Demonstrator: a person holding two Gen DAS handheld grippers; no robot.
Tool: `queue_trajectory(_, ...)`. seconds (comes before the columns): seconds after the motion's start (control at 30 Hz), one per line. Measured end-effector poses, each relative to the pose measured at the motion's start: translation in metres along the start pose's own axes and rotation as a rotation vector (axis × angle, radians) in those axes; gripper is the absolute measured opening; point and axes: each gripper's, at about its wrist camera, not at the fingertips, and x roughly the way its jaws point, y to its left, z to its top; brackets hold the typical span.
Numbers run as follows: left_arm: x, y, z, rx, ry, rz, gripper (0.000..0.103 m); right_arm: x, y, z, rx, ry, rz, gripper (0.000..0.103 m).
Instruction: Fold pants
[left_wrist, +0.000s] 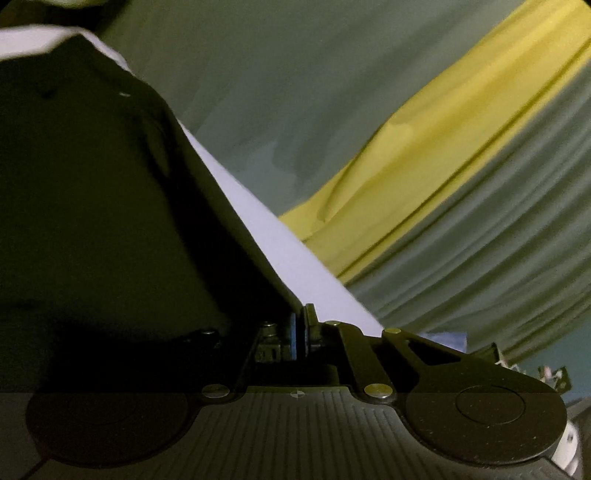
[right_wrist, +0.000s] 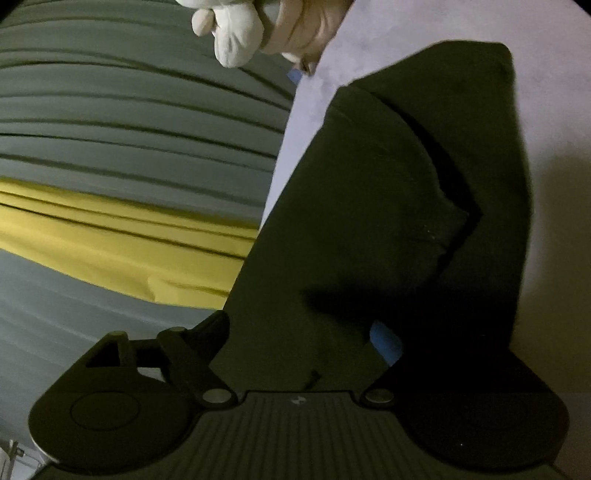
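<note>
1. Pants (right_wrist: 388, 192): dark garment, lying folded on the pale table (right_wrist: 461, 26). In the right wrist view it fills the centre and right of the frame, directly ahead of the right claw (right_wrist: 295, 339), with one layer lapped over another and a stepped fold edge running down its right half.
2. In the left wrist view the pants (left_wrist: 92, 184) occupy the left half of the frame, to the left of the left claw (left_wrist: 301, 336). The pale table edge (left_wrist: 266, 236) runs diagonally beside them.
3. Left claw: its blue pads (left_wrist: 295, 339) are pressed together. No cloth can be made out between them, though the area is dark. The pads sit just beside the lower corner of the pants; contact cannot be confirmed.
4. Right claw: jaws stand wide apart. One blue pad (right_wrist: 386, 341) shows at the right, over the dark cloth; the left finger (right_wrist: 207, 332) lies beyond the garment's left edge. The pants lie between and under the fingers; no pad presses on them.
5. A gloved hand (right_wrist: 236, 33) shows at the top of the right wrist view, off the far corner of the table.
6. Background: grey pleated curtain (left_wrist: 480, 258) with a yellow band (left_wrist: 424, 177), beyond the table in both views.
</note>
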Motion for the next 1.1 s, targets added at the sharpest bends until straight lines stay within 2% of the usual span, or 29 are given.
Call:
queue_trajectory(0.1,-0.051,0.017,-0.036,-0.031,-0.015,0.048,0.005,-0.004,-0.001,0.005,-0.009,-0.026,0.003,0.082)
queue_trajectory(0.13,-0.065,0.024,-0.048,-0.048,-0.018,0.054,0.005,-0.005,0.0,0.005,-0.02,-0.035,-0.006,0.075)
queue_trajectory(0.17,-0.08,0.03,-0.062,-0.056,-0.023,0.057,0.002,-0.004,0.002,0.007,-0.041,-0.043,-0.023,0.062)
queue_trajectory(0.2,-0.091,0.032,-0.074,-0.046,-0.01,0.081,0.001,-0.006,0.002,0.008,-0.068,-0.052,-0.045,0.054)
queue_trajectory(0.23,-0.099,0.034,-0.084,-0.03,0.012,0.102,0.001,-0.009,0.002,0.011,-0.085,-0.059,-0.065,0.04)
queue_trajectory(0.27,-0.104,0.036,-0.094,-0.026,0.042,0.117,0.001,-0.01,0.001,0.013,-0.088,-0.06,-0.081,0.031)
queue_trajectory(0.33,-0.107,0.042,-0.101,-0.044,0.125,0.152,0.001,-0.011,-0.002,0.015,-0.07,-0.062,-0.095,0.021)
queue_trajectory(0.4,-0.111,0.045,-0.088,-0.083,0.095,0.157,0.005,-0.015,-0.004,0.014,-0.079,-0.074,-0.114,0.019)
queue_trajectory(0.43,-0.107,0.043,-0.077,-0.112,0.065,0.155,0.021,-0.017,-0.004,0.013,-0.087,-0.077,-0.123,0.019)
queue_trajectory(0.47,-0.105,0.043,-0.063,-0.139,0.046,0.152,0.048,-0.017,-0.003,0.012,-0.097,-0.072,-0.129,0.019)
queue_trajectory(0.53,-0.101,0.037,-0.028,-0.164,0.001,0.123,0.071,-0.016,-0.004,0.009,-0.103,-0.052,-0.134,0.019)
queue_trajectory(0.6,-0.092,0.022,0.01,-0.116,-0.064,0.102,0.081,-0.013,-0.004,0.005,-0.1,-0.024,-0.126,0.021)
queue_trajectory(0.63,-0.083,0.015,0.027,-0.083,-0.069,0.104,0.087,-0.011,-0.004,0.004,-0.096,-0.014,-0.123,0.021)
queue_trajectory(0.7,-0.057,0.002,0.06,-0.055,-0.074,0.137,0.094,-0.01,-0.005,0.003,-0.089,-0.01,-0.118,0.023)
queue_trajectory(0.73,-0.044,0.0,0.074,-0.052,-0.061,0.145,0.096,-0.009,-0.005,0.003,-0.087,-0.011,-0.111,0.028)
queue_trajectory(0.77,-0.032,0.004,0.082,-0.06,-0.037,0.169,0.096,-0.009,-0.005,0.003,-0.086,-0.009,-0.101,0.033)
queue_trajectory(0.83,-0.011,0.01,0.096,-0.081,0.034,0.22,0.096,-0.011,-0.005,0.003,-0.087,0.004,-0.098,0.034)
queue_trajectory(0.9,0.006,0.029,0.092,-0.11,0.139,0.263,0.093,-0.016,-0.003,0.002,-0.081,0.029,-0.09,0.047)
queue_trajectory(0.93,0.015,0.034,0.091,-0.137,0.174,0.275,0.075,-0.019,-0.002,0.0,-0.069,0.047,-0.078,0.057)
queue_trajectory(0.97,0.024,0.042,0.089,-0.166,0.198,0.265,0.049,-0.022,-0.002,-0.001,-0.054,0.057,-0.064,0.068)
queue_trajectory(1.0,0.028,0.046,0.084,-0.187,0.205,0.245,0.036,-0.021,-0.001,-0.002,-0.042,0.068,-0.048,0.072)
queue_trajectory(1.03,0.028,0.049,0.083,-0.21,0.203,0.222,0.01,-0.017,-0.001,-0.002,-0.039,0.081,-0.041,0.075)
queue_trajectory(1.1,0.019,0.052,0.081,-0.249,0.179,0.19,0.006,-0.008,0.0,0.003,-0.042,0.091,-0.043,0.076)
